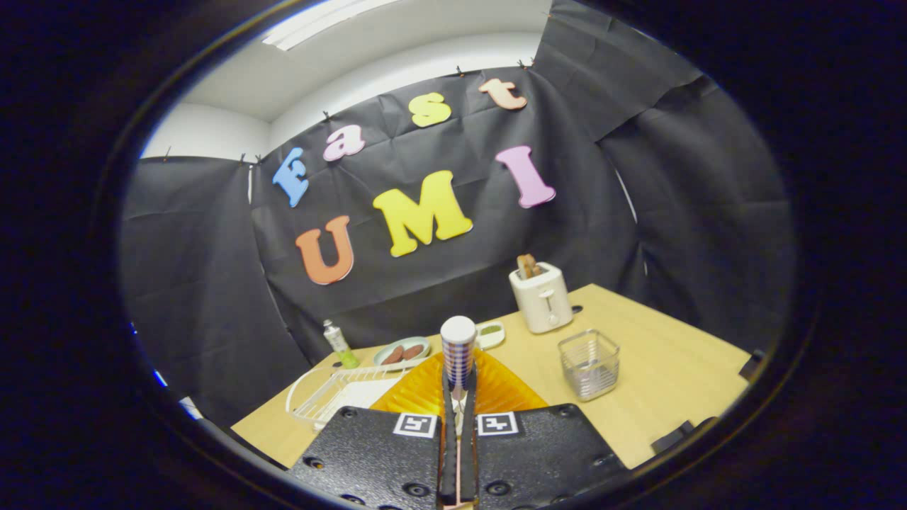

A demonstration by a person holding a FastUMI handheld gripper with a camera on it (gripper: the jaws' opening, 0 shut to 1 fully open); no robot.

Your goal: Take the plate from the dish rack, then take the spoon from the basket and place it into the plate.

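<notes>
- One thing is in your gripper (458,407) right now: the spoon (458,354). Both fingers are squeezed nearly together on its stem, and its patterned handle with the white cap sticks up just past the tips.
- Looks like the first half of the job is done. The orange plate (496,388) lies flat on the table (666,368), right under and just ahead of the fingers, out of the rack (333,393).
- The rack is the white wire one at about 10 o'clock from the fingertips, touching or just beside the plate's left edge; I can't tell which.
- The basket (589,363) stands at about 2 o'clock from the tips, a bit apart from the plate. Nothing is poking out of its top.
- What's left, I'd say: lower the spoon onto the plate and let go.
- Other stuff around: a small dish with brown pieces (402,350) and a green bottle (339,345) sit beyond the rack, a little white dish (490,333) is at 12 o'clock behind the spoon, and a toaster (541,297) with toast stands at 1 o'clock near the wall.
- Nothing's really in your way. The plate is right below, so just watch the rack's rim on the left as you go down.
</notes>
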